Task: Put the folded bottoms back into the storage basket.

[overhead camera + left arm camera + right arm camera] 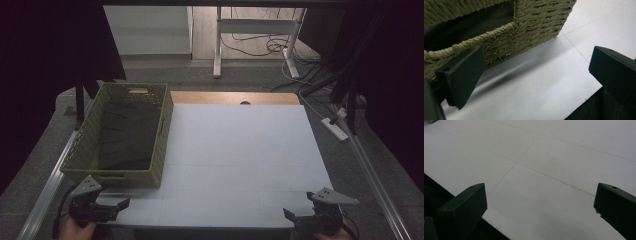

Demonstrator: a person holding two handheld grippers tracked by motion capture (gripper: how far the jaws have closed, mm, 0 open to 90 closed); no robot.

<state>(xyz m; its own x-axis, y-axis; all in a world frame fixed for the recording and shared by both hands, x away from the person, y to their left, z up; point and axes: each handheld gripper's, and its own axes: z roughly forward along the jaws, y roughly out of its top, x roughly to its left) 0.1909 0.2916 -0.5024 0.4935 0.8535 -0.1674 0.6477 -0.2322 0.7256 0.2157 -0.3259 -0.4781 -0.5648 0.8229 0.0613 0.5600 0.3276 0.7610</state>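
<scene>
white table top (240, 160) across most of the high view, bare apart from faint seam lines, wooden strip at far edge. woven green basket (120, 135) on the left side, long axis running near-to-far, dark cloth (127, 135) lying flat inside, prob. folded; cannot tell more in the dim light. judged from that: looks like either the very start or the very end of the job, w/ cloth already in basket and nothing loose on the table; nothing left out to pack as far as visible, so if cloth is to come out, all of that is yet to do. left gripper (120, 204) at near-left corner, just near of the basket's short near wall, held by a hand at the bottom edge. in the left gripper view, basket wall (536, 27) rises close ahead between and beyond the jaws, rim and dark inside visible at upper left; jaws spread wide, nothing between them, not touching the weave. right gripper (290, 216) at near-right corner, well apart from basket, whole width of table between. in the right gripper view, jaws spread wide too, holding nothing, only bare table surface (544, 170) ahead. basket nearest to left gripper, so next reach prob. falls to that side.
</scene>
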